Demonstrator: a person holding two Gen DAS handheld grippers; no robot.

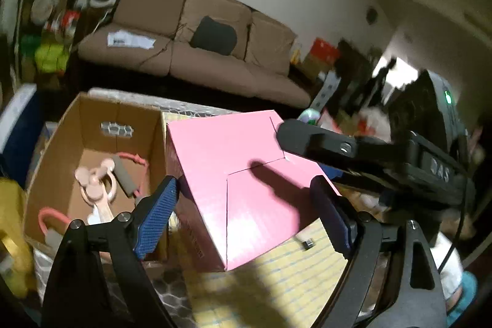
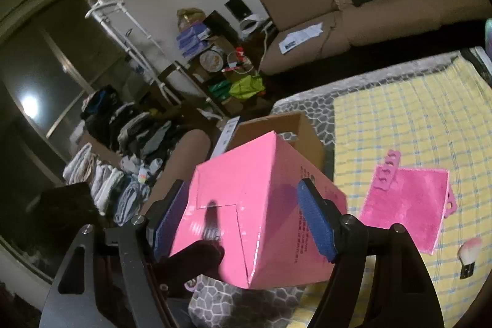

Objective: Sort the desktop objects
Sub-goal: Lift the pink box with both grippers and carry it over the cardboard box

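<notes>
Between both grippers' blue pads, a pink box (image 1: 246, 189) is clamped by the left gripper (image 1: 246, 211) and right gripper (image 2: 246, 220), seemingly mid-carry; next, lower it beside the cardboard box (image 1: 92, 143).

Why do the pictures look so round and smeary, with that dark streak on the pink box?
Left wrist view: fisheye bending, blurred right edge, gripper's shadow across the pink cardboard box. Right wrist view: same curving, a finger shadow on the box, glare in the window.

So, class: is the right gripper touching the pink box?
Touching. The right wrist view shows the right gripper with both blue pads pressed against the pink box's sides.
</notes>
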